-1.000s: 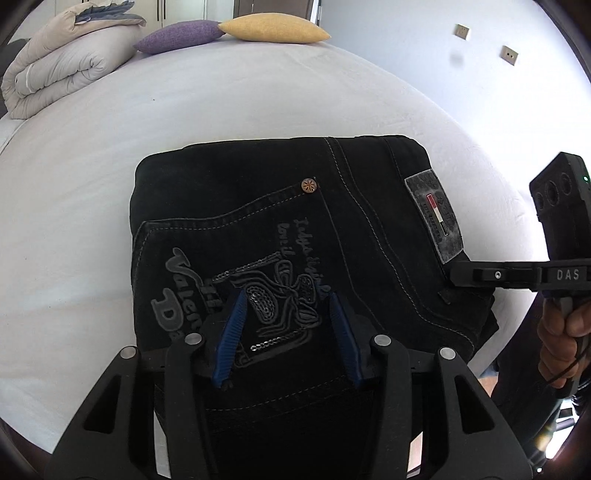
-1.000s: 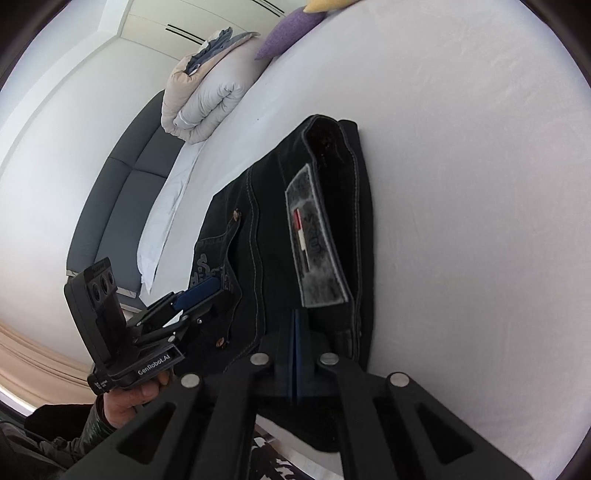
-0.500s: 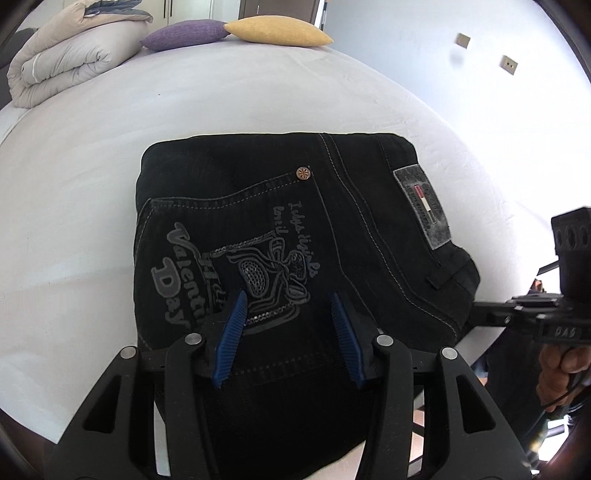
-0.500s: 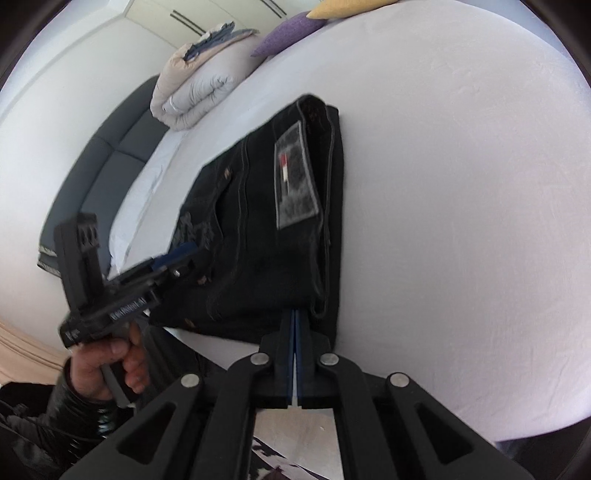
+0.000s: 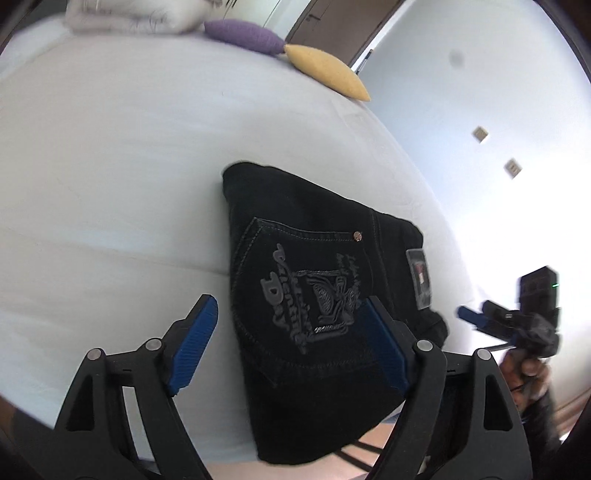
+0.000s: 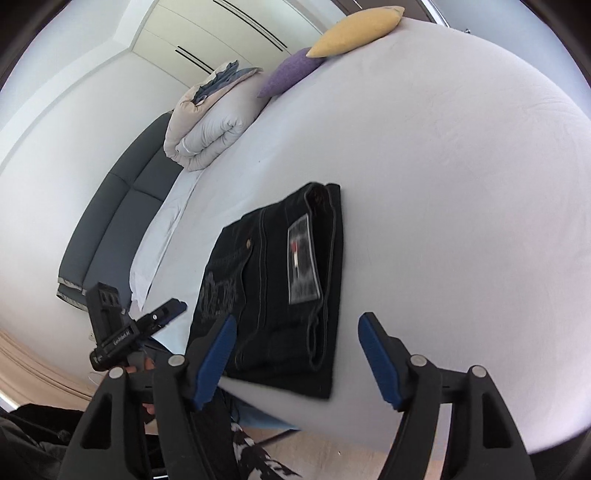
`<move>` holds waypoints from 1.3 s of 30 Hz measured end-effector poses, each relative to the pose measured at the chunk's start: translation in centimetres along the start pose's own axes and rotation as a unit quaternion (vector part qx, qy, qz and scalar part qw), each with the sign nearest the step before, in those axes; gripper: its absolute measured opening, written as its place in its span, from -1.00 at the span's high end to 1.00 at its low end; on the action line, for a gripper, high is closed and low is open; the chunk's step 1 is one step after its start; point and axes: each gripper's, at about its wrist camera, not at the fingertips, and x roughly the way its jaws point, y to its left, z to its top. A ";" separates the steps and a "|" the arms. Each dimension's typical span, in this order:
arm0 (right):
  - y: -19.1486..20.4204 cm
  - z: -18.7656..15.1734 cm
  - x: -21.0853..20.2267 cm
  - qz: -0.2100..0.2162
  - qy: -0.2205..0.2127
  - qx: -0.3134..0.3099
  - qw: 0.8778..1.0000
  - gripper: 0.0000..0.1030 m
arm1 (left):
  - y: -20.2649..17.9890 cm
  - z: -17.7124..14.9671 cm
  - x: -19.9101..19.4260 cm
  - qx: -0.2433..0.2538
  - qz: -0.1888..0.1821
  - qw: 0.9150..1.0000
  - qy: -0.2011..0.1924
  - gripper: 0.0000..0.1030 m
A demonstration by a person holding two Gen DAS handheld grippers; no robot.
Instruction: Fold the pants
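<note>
Left wrist view: the left gripper, black frame w/ blue ribbed pads, is spread wide and grasps nothing; its jaws straddle the near left edge of the folded black denim pants, which lie just ahead of it and a bit to the right on the white bed sheet. Pants sit as a compact rectangle, embroidered back pocket and grey brand patch up, near end hanging slightly over the bed edge, so the fold looks done and the jaws are prob. apart because nothing needs holding. Far ahead: a purple cushion and a yellow cushion at the head of the bed, well apart from the pants. Off to the right the right gripper is clear of the cloth. Right wrist view: right gripper also released, jaws wide, empty; pants ahead and slightly left, layered edges stacked toward its right side, flat and unsupported. Left gripper sits at far left, off the pants. Rolled beige duvet far ahead-left, out of the way. Judgement: task essentially complete.
</note>
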 end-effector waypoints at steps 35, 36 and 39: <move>4.3 13.3 3.5 -0.029 -0.009 -0.091 0.995 0.63 | -8.4 15.5 8.5 0.102 -0.011 0.994 0.023 0.64; 3.6 14.5 3.8 -0.034 -0.013 -0.089 0.995 0.63 | -8.4 16.6 9.6 0.101 -0.014 0.994 0.025 0.64; 1.9 16.9 4.8 -0.046 -0.016 -0.085 0.995 0.63 | -8.3 19.4 13.3 0.096 -0.015 0.995 0.031 0.64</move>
